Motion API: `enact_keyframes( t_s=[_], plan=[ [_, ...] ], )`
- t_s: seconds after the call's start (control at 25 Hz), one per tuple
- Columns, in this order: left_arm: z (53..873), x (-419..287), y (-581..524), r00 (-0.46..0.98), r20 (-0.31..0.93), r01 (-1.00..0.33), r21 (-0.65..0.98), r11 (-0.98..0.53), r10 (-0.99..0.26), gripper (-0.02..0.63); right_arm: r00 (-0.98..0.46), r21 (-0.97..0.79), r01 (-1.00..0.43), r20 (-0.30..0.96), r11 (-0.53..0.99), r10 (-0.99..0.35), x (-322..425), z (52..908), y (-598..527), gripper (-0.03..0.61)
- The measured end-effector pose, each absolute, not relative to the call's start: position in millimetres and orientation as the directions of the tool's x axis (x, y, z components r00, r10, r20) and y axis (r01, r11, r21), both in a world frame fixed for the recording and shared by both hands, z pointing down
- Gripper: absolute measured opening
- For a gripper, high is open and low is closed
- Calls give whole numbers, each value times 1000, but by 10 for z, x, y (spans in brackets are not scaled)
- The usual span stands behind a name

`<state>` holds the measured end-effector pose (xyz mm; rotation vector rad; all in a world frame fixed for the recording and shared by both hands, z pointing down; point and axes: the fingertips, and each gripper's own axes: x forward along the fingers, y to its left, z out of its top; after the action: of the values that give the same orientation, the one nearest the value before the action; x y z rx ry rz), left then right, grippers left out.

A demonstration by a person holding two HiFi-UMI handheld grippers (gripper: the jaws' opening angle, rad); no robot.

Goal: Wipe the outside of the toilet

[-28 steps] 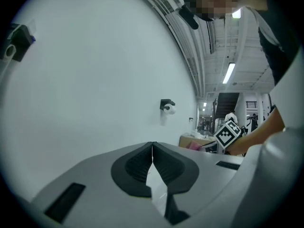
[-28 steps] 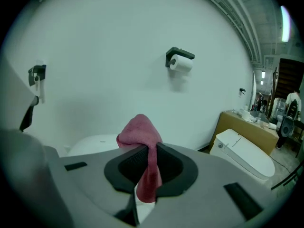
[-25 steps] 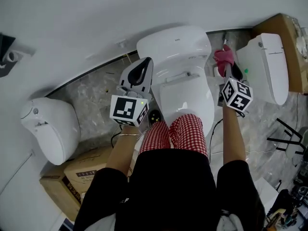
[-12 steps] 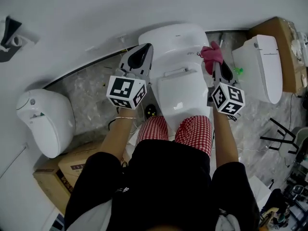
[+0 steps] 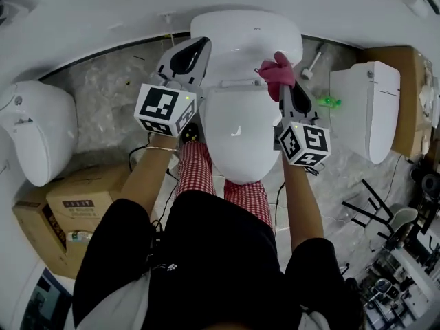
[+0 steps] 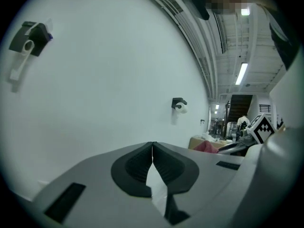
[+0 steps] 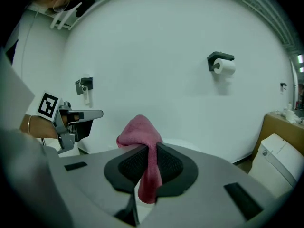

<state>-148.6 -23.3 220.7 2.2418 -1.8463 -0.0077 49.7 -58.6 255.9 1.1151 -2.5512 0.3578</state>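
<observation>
Wiping looks barely begun, as far as I can judge. The pink cloth (image 5: 276, 73) is clamped between the fingers of the right gripper (image 5: 282, 91), up at the right edge of the toilet (image 5: 237, 126) just in front of its tank (image 5: 244, 36); whether it touches I cannot tell. The left gripper (image 5: 194, 48), fingers together on nothing, hangs by the tank's left edge. Every outer surface seems left to do.
</observation>
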Motion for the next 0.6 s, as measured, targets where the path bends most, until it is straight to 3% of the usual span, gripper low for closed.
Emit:
enact_keyframes(
  t_s=[0.2, 0.6],
  plan=[
    [2469, -1428, -138, 103, 160, -969, 239, -63, -982, 11, -729, -121, -648, 385, 752, -566, 528, 2764, -557, 57],
    [3038, -1337, 124, 79, 207, -971, 236, -29, -975, 11, -886, -144, -426, 268, 893, -379, 84, 3134, -132, 57]
  ],
)
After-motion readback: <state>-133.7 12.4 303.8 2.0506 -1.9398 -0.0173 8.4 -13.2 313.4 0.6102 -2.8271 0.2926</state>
